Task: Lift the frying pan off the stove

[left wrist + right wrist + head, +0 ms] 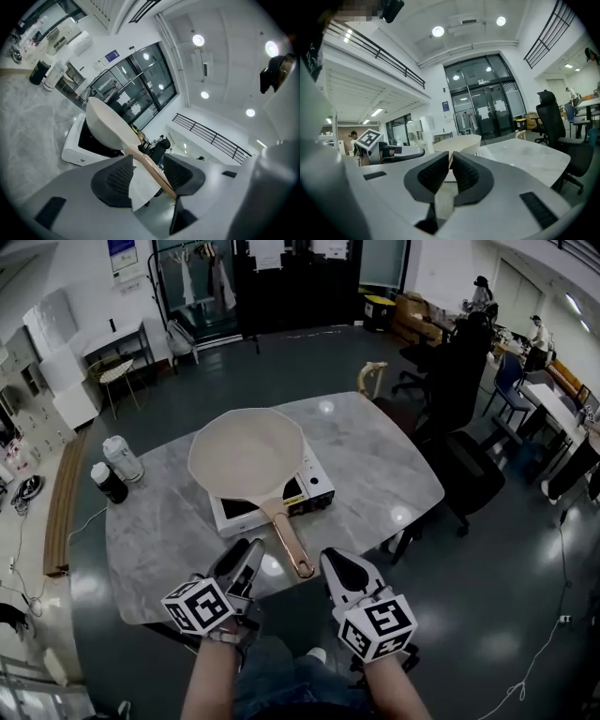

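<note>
The frying pan is sitting on the stove on the counter, its handle pointing toward the person. The left hand-held gripper is holding its jaws apart, lining up on that handle, probably for the lift. The right hand-held gripper is waiting closed and empty.

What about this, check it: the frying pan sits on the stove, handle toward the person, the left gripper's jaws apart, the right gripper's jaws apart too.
Wrong on the right gripper: the right gripper view shows its jaws together, nothing between them. The frying pan does sit on the stove, handle toward the person, and the left gripper stands open.
</note>
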Action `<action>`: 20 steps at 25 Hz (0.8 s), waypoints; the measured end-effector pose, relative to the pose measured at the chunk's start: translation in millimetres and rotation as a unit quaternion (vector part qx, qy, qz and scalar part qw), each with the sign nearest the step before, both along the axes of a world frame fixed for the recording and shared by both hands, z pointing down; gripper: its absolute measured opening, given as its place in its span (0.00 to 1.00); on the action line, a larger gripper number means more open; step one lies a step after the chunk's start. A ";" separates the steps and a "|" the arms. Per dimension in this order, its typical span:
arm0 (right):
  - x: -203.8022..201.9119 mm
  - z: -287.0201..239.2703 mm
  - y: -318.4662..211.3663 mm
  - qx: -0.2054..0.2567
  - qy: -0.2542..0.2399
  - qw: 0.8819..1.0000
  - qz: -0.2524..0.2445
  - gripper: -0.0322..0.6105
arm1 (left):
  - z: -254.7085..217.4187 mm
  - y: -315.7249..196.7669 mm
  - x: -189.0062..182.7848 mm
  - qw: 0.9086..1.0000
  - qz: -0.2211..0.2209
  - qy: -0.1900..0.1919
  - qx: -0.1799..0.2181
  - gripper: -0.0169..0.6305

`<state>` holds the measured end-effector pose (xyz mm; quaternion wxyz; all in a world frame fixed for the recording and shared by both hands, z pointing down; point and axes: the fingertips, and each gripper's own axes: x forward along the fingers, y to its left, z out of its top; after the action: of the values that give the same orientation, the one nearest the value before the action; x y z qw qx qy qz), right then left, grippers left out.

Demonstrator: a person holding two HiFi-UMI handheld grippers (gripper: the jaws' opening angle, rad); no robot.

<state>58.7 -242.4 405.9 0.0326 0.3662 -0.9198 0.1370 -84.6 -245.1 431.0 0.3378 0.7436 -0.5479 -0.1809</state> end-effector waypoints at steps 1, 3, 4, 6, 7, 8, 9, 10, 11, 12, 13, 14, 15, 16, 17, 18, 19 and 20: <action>-0.9 1.4 0.5 -0.007 -0.006 1.000 -0.008 0.09 | 1.9 1.2 -0.4 1.000 -0.004 0.004 -0.004 0.36; -4.1 2.4 2.0 -0.019 -0.019 0.999 -0.028 0.10 | 4.3 2.8 -1.3 1.000 -0.012 0.015 -0.008 0.36; -6.4 2.9 2.5 -0.026 -0.026 0.999 -0.040 0.11 | 5.4 2.8 -1.4 1.000 -0.015 0.019 -0.010 0.36; -11.8 5.7 3.1 -0.051 -0.043 0.995 -0.068 0.30 | 8.3 0.9 -0.2 1.000 -0.015 0.022 -0.013 0.36; -14.6 8.3 3.7 -0.069 -0.052 0.993 -0.082 0.38 | 10.3 -0.8 0.6 1.000 -0.013 0.022 -0.015 0.36; -17.5 11.7 4.6 -0.089 -0.060 0.990 -0.095 0.41 | 12.5 -2.9 1.2 0.999 -0.011 0.025 -0.017 0.36; -20.5 15.8 5.8 -0.111 -0.067 0.986 -0.106 0.42 | 14.7 -5.4 1.4 0.999 -0.009 0.029 -0.019 0.36; -23.3 20.2 7.0 -0.134 -0.073 0.982 -0.115 0.43 | 16.6 -8.2 1.4 0.999 -0.006 0.035 -0.020 0.36; -26.2 24.6 7.7 -0.156 -0.078 0.977 -0.123 0.44 | 18.1 -11.2 1.6 0.999 -0.002 0.042 -0.022 0.36; -29.0 28.7 8.2 -0.175 -0.081 0.973 -0.129 0.45 | 19.1 -14.3 2.4 0.999 0.004 0.048 -0.023 0.36; -31.8 32.5 8.6 -0.190 -0.081 0.969 -0.134 0.46 | 18.7 -17.3 4.3 0.998 0.013 0.054 -0.023 0.37; -34.4 36.0 8.8 -0.201 -0.079 0.967 -0.137 0.47 | 17.3 -20.1 6.7 0.998 0.022 0.060 -0.022 0.37; -36.9 39.2 8.7 -0.211 -0.078 0.964 -0.139 0.47 | 16.1 -22.7 8.5 0.997 0.029 0.065 -0.021 0.38; -39.3 42.0 8.2 -0.221 -0.079 0.962 -0.142 0.47 | 16.0 -25.3 9.3 0.997 0.035 0.069 -0.022 0.38; -42.0 44.2 7.4 -0.233 -0.084 0.958 -0.145 0.47 | 17.2 -28.2 9.3 0.996 0.040 0.075 -0.024 0.38; -44.8 45.6 6.4 -0.247 -0.092 0.953 -0.148 0.47 | 19.6 -31.2 8.8 0.995 0.045 0.084 -0.028 0.39; -47.3 46.3 5.7 -0.262 -0.103 0.947 -0.152 0.46 | 22.6 -34.0 8.8 0.993 0.050 0.099 -0.034 0.40; -49.1 46.6 5.4 -0.277 -0.114 0.941 -0.155 0.41 | 25.1 -36.7 9.9 0.990 0.059 0.120 -0.038 0.42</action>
<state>9.5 -237.0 452.6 0.0487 0.1777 -0.8884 0.4205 -74.7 -281.8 456.1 0.4395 0.7342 -0.4648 -0.2277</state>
